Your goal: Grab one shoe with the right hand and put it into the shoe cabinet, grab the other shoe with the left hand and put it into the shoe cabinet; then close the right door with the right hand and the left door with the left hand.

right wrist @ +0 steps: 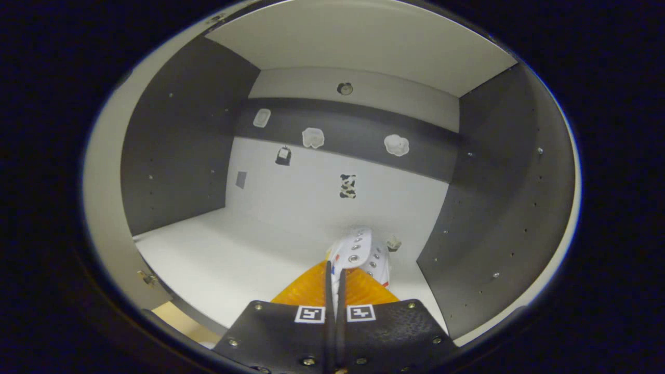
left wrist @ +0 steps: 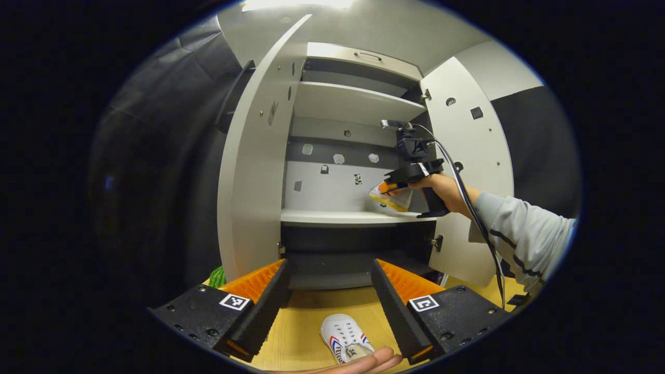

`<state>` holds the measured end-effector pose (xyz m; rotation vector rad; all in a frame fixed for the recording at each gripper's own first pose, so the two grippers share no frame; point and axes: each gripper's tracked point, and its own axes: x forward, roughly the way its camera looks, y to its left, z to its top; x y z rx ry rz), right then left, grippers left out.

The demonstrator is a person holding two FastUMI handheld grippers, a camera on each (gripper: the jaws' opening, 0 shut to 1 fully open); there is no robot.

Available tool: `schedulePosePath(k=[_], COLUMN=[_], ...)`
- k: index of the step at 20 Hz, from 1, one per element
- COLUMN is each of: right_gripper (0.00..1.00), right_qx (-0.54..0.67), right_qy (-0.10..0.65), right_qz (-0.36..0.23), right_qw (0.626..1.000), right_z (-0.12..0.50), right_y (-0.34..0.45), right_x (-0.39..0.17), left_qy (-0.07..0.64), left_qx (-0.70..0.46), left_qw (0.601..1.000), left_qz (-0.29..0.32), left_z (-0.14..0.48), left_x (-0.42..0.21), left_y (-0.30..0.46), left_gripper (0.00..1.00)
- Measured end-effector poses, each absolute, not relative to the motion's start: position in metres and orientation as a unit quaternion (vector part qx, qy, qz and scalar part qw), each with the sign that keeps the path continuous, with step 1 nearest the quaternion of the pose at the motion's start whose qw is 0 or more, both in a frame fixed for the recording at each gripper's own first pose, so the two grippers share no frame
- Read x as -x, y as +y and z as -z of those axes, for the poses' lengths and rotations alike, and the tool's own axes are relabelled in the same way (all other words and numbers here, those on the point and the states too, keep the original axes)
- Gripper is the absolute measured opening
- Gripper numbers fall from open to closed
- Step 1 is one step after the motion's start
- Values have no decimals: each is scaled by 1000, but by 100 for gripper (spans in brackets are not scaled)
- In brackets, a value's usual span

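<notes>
My right tongs [right wrist: 335, 283] pinch the first shoe [right wrist: 358, 254] over the cabinet shelf [right wrist: 218, 259], seemingly not released; left tongs [left wrist: 330, 291] spread above the second shoe [left wrist: 343, 337] on the desk [left wrist: 306, 322]; both doors open.

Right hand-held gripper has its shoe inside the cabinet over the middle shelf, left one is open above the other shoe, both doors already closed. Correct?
Not quite: both cabinet doors stand open, as the left gripper view shows. The rest holds: the right hand-held gripper grips its shoe over the middle shelf; the left hand-held gripper is open above the other shoe.
</notes>
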<state>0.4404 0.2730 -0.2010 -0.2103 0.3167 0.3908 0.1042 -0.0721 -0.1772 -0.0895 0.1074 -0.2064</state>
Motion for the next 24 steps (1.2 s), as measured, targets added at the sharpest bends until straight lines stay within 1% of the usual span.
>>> schedulePosePath(k=[2, 4, 5, 6, 9, 10, 11, 14, 16, 18, 24], right_gripper=[1, 2, 16, 25, 99, 97, 99, 98, 99, 99, 97], right_qx=[126, 153, 165, 174, 175, 161, 141, 76, 37, 2, -25], right_qy=[154, 146, 134, 123, 93, 90, 85, 79, 77, 75, 58], right_qz=[-188, -165, -158, -149, -146, -148, -150, -157, -155, -148, -139], right_qw=[962, 963, 964, 966, 969, 972, 975, 982, 984, 986, 988], right_z=[209, 213, 209, 205, 186, 182, 177, 168, 163, 159, 153], right_y=[275, 269, 268, 267, 265, 265, 265, 256, 245, 231, 187], right_x=[-447, -459, -460, -458, -436, -424, -411, -365, -332, -299, -206], left_qy=[59, 61, 63, 62, 54, 57, 62, 81, 96, 104, 124], left_qx=[37, 24, 14, 4, -5, -1, -1, -6, -8, -5, 11], left_qw=[993, 995, 996, 996, 997, 996, 996, 994, 993, 992, 989], left_qz=[94, 76, 67, 59, 59, 62, 66, 70, 74, 71, 81], left_z=[183, 188, 191, 192, 191, 193, 199, 216, 229, 236, 258], left_x=[-105, -105, -105, -104, -94, -91, -88, -78, -73, -71, -61], left_y=[-69, -64, -60, -59, -60, -62, -64, -69, -72, -70, -77], left_gripper=[96, 96, 96, 96, 96, 95, 96, 96, 96, 96, 96])
